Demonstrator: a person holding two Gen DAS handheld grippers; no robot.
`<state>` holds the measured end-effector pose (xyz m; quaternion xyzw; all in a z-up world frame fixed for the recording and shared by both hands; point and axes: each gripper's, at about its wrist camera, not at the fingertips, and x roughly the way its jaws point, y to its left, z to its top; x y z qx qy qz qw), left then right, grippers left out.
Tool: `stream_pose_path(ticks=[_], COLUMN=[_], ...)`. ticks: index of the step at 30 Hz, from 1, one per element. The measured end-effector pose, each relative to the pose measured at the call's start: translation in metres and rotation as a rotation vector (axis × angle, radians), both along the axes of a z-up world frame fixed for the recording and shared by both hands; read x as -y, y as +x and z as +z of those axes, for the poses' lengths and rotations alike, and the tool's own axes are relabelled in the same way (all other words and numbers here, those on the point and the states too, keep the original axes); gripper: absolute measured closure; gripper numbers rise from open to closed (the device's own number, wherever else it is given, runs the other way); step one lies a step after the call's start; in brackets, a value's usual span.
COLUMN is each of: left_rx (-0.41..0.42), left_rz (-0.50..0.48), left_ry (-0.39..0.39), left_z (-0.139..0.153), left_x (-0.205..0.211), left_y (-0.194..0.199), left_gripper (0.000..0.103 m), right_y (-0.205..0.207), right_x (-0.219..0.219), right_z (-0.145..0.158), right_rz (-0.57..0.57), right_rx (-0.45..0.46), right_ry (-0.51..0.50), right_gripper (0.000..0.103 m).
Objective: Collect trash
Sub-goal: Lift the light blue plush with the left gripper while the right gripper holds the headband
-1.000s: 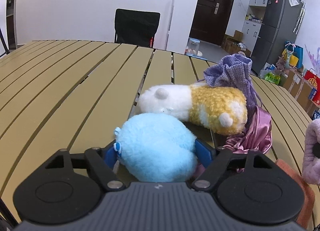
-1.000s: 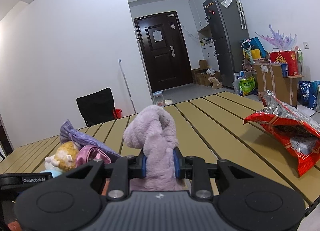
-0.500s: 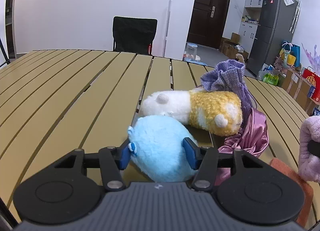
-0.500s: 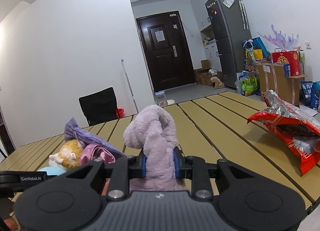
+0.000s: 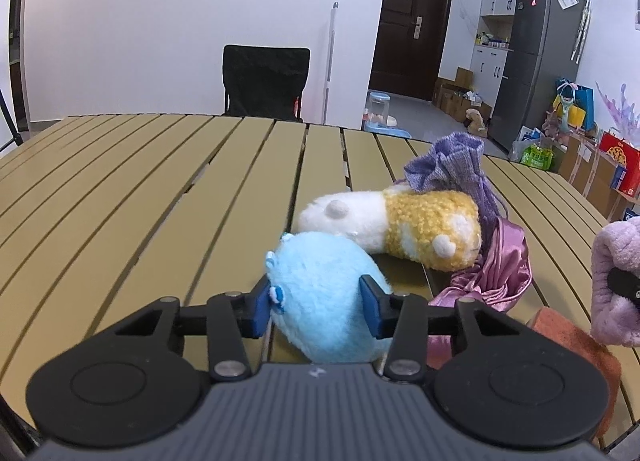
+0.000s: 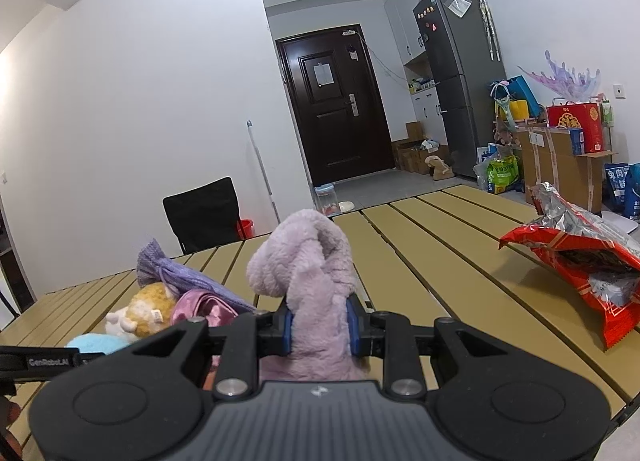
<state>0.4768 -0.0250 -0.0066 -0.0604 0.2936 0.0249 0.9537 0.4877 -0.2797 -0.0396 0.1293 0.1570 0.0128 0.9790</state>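
1. Two tongs, both loaded: the left tongs (image 5: 316, 303) are closing on a round, fluffy, light-blue plush toy (image 5: 326, 297), pads pressing its sides, low over the slatted yellow-tan bench (image 5: 160, 197).
2. The right tongs (image 6: 319, 326) are clamped on a lilac fleece plush toy (image 6: 308, 273).
3. Beyond, an open red foil snack bag (image 6: 580, 265) lies on the bench.
4. Judgement: pick-up step; next, lift and carry toward the bag.
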Motion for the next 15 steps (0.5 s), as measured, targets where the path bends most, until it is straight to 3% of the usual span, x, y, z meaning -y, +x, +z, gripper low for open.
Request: stream_pose_path(ticks=[15], left_rx=[0.062], left_rz=[-0.008], left_ry=[-0.013], left_z=[0.019], left_x=[-0.019], left_y=[-0.032], left_gripper=[0.058], right_y=[-0.018], right_x=[-0.011], right_z=[0.005], right_rz=[0.019], right_rx=[0.031], right_ry=[-0.004], right_gripper=[0.079])
